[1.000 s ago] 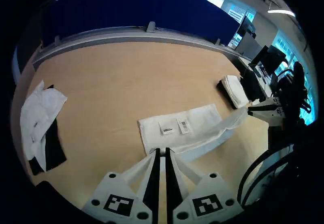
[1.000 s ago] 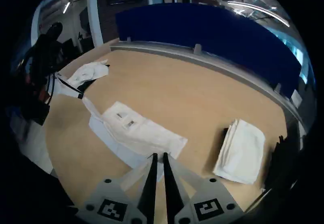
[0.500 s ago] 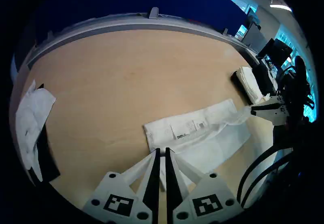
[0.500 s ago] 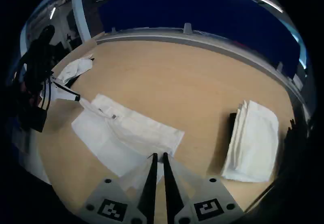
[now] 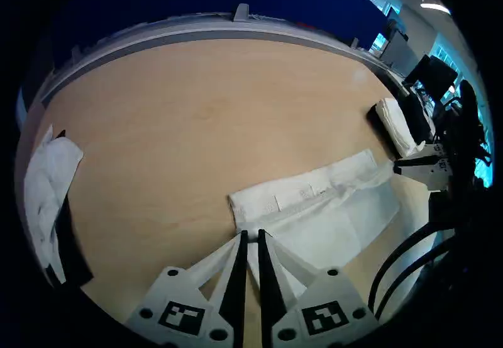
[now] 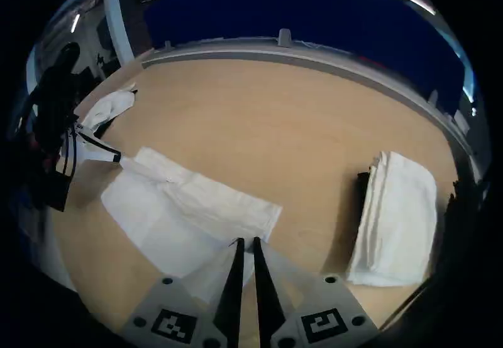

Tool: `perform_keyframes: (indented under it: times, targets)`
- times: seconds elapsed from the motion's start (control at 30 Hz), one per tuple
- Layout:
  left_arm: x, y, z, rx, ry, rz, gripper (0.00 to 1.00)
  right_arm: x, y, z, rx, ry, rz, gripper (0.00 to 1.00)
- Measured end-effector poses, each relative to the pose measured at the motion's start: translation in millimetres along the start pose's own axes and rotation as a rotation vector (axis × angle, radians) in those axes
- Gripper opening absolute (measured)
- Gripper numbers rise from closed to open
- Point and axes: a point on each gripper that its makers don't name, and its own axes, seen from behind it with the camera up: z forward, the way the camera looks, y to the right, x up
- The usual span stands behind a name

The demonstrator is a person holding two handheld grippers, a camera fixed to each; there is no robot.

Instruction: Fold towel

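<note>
A white towel (image 5: pixel 327 213) lies half folded on the wooden table (image 5: pixel 188 109), a thicker band at the far side and a thin flap spread toward me. My left gripper (image 5: pixel 250 240) is shut on the towel's near left corner. My right gripper (image 5: pixel 416 165) shows farther off, holding the other end. In the right gripper view the same towel (image 6: pixel 188 203) stretches left from my right gripper (image 6: pixel 244 245), which is shut on its near corner. My left gripper (image 6: pixel 104 151) pinches the far corner there, with a dark sleeve behind it.
A stack of folded white towels (image 5: pixel 397 121) (image 6: pixel 396 216) lies beside a black object near the table's right end. A crumpled white cloth (image 5: pixel 44 184) (image 6: pixel 110 106) on something black lies at the left end. A blue partition (image 6: pixel 302 21) borders the far edge.
Both grippers have come lower and closer to the table. The held edge, a narrow hanging strip before, now spreads as a wide flap, and the towel's labels have faded from sight.
</note>
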Motion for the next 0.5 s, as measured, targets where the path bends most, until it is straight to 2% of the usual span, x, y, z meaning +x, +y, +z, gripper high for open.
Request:
perform_keyframes:
  times: [0.17,0.27,0.4,0.5]
  targets:
    - [3.2,-2.7,1.2,0.013,0.006,0.013,0.18,1.4,0.7,2.0,-0.009,0.011,0.002,0.12]
    - [5.3,-4.3,0.5,0.019,0.010,0.018,0.24,3.3,2.4,1.7,-0.018,0.021,0.005,0.16]
    - [8.9,-8.9,-0.8,0.032,0.021,0.022,0.39,6.0,6.5,0.1,-0.037,0.036,0.005,0.43]
    - [12.9,-12.8,-4.0,0.045,0.037,0.024,0.58,7.4,8.8,-1.8,-0.049,0.047,0.001,0.63]
